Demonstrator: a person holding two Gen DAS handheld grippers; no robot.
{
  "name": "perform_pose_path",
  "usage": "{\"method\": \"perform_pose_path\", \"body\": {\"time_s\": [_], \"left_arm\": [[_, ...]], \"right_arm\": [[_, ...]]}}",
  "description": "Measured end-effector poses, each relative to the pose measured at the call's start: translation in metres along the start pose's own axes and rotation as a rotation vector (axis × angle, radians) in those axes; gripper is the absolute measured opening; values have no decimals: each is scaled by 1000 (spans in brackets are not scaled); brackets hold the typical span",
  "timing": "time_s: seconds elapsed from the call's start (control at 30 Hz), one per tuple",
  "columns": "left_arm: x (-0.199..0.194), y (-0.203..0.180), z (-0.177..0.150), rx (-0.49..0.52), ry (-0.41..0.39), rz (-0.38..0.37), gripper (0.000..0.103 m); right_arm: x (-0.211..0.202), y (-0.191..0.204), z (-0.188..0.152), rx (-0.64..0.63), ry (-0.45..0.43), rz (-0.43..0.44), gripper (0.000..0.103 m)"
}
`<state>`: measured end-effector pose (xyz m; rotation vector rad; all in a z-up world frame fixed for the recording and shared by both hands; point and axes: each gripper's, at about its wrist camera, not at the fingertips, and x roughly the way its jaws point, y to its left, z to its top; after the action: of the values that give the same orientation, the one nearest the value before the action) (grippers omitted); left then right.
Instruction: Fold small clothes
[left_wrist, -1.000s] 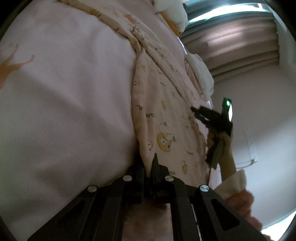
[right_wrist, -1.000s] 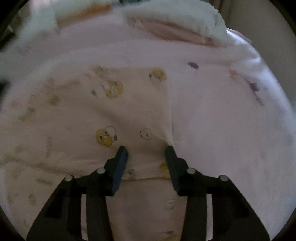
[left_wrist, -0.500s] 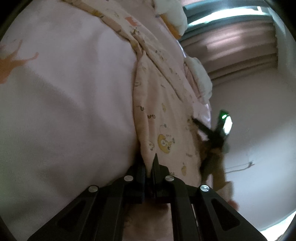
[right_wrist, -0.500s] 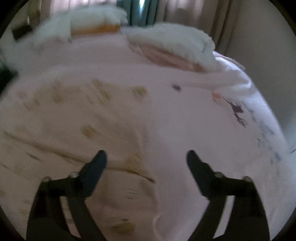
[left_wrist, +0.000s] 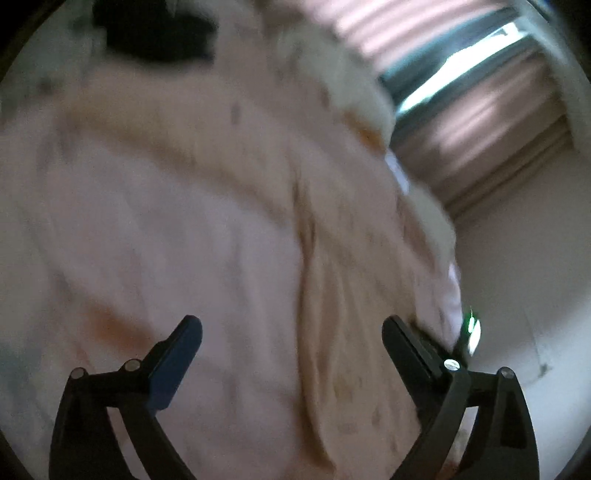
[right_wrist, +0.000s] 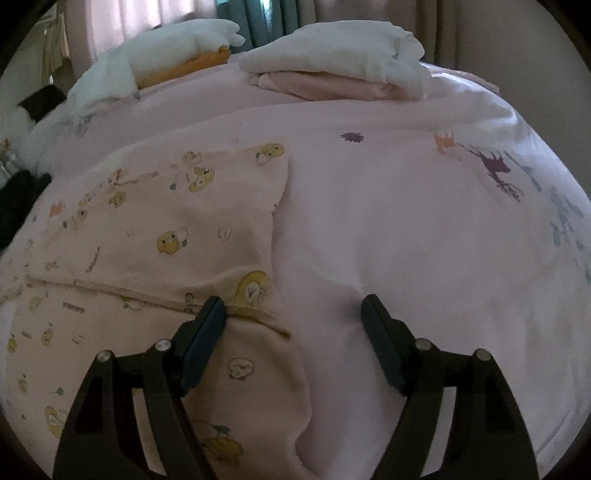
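Both grippers have let go of the little printed garment since a second ago. On the left wrist view, the left gripper (left_wrist: 291, 341), which had the cloth's edge pinched tight, has just sprung its jaws wide and pulled up and away; the picture is smeared with motion, but nothing sits between the fingers now, and the baby garment (left_wrist: 354, 295) lies below on the pink bedsheet (left_wrist: 147, 229). Off to the right a green light marks the other gripper, too blurred to read.

Over to the right wrist view: the right gripper (right_wrist: 293, 314) has been opening too and now stands well spread, holding nothing. Its left finger sits at the folded hem of the duck-print garment (right_wrist: 192, 229); the right one hovers over bare bedsheet (right_wrist: 406, 221). Folded white and pink clothes (right_wrist: 332, 70) are stacked at the far end. Looks like one fold is laid down and released.
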<state>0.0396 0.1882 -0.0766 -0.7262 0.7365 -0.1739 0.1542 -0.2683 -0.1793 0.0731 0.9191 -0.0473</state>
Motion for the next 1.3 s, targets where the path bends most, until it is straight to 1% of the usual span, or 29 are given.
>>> {"method": "perform_pose_path", "body": {"time_s": [0.03, 0.07, 0.1, 0.13, 0.17, 0.23, 0.3, 0.33, 0.4, 0.47, 0.57, 0.6, 0.63, 0.67, 0.7, 0.73, 0.77, 0.8, 0.83, 0.9, 1.0, 1.03, 1.07, 1.1, 1.13, 1.17, 1.2, 1.3], "left_arm": [[-8, 6, 17, 7, -34, 19, 98], [-12, 14, 30, 4, -51, 46, 98], [-16, 27, 48, -18, -76, 90, 98], [-19, 43, 64, -70, -96, 119, 98], [-19, 56, 74, -120, -101, 120, 98], [-12, 97, 96, -284, -78, 47, 98], [-2, 132, 105, -433, -75, -28, 98], [5, 144, 107, -494, -72, -49, 98], [25, 165, 107, -620, -64, -51, 98], [38, 175, 107, -656, -85, -21, 98], [45, 168, 122, -601, -167, 13, 98], [49, 166, 128, -586, -179, 30, 98], [55, 166, 135, -568, -182, 62, 88], [55, 166, 138, -563, -182, 102, 76], [58, 167, 141, -570, -180, 182, 44], [62, 169, 145, -578, -173, 252, 23], [66, 172, 147, -578, -173, 307, 18], [68, 172, 148, -560, -178, 322, 16], [69, 169, 149, -530, -181, 338, 11], [70, 158, 150, -468, -188, 390, 8], [73, 141, 153, -368, -214, 470, 5], [76, 133, 153, -332, -223, 485, 4], [78, 125, 153, -277, -217, 511, 4], [77, 118, 153, -235, -221, 534, 4], [78, 108, 152, -194, -229, 554, 4], [80, 99, 156, -162, -236, 554, 4], [81, 94, 160, -143, -236, 540, 4], [77, 62, 162, -97, -259, 499, 4]], "right_arm": [[-2, 3, -1, -6, 1, -6, 79], [-5, 4, -1, -8, 1, -7, 79], [-5, 4, -1, -8, 2, -5, 80], [-4, 2, 0, -6, 3, -1, 80], [-5, 3, -1, -5, 2, -1, 80], [-5, 2, -1, -6, 3, -2, 81], [-5, 2, -1, -11, 6, -5, 81], [-6, 2, -1, -13, 6, -7, 82], [-6, 2, -1, -17, 8, -10, 83], [-7, 2, -1, -19, 9, -12, 83], [-6, 3, -1, -19, 9, -11, 84], [-7, 2, -2, -20, 10, -9, 84], [-7, 2, -2, -20, 11, -9, 84], [-7, 2, -2, -21, 12, -9, 85], [-7, 2, -2, -22, 12, -8, 85], [-6, 2, -2, -20, 13, -5, 85], [-6, 2, -2, -19, 13, -4, 85], [-7, 2, -2, -18, 13, -3, 85], [-7, 2, -2, -18, 13, -2, 85], [-7, 1, -2, -17, 13, -1, 85], [-8, 2, -2, -15, 7, -12, 79], [-8, 2, -3, -13, 3, -20, 73], [-9, 2, -3, -9, -1, -26, 65], [-10, 1, -3, -5, -7, -28, 60], [-12, 0, -3, 2, -13, -26, 52], [-13, -1, -3, 7, -17, -22, 49], [-13, -2, -3, 12, -19, -17, 49], [-13, -3, -3, 15, -17, -11, 49]]}}
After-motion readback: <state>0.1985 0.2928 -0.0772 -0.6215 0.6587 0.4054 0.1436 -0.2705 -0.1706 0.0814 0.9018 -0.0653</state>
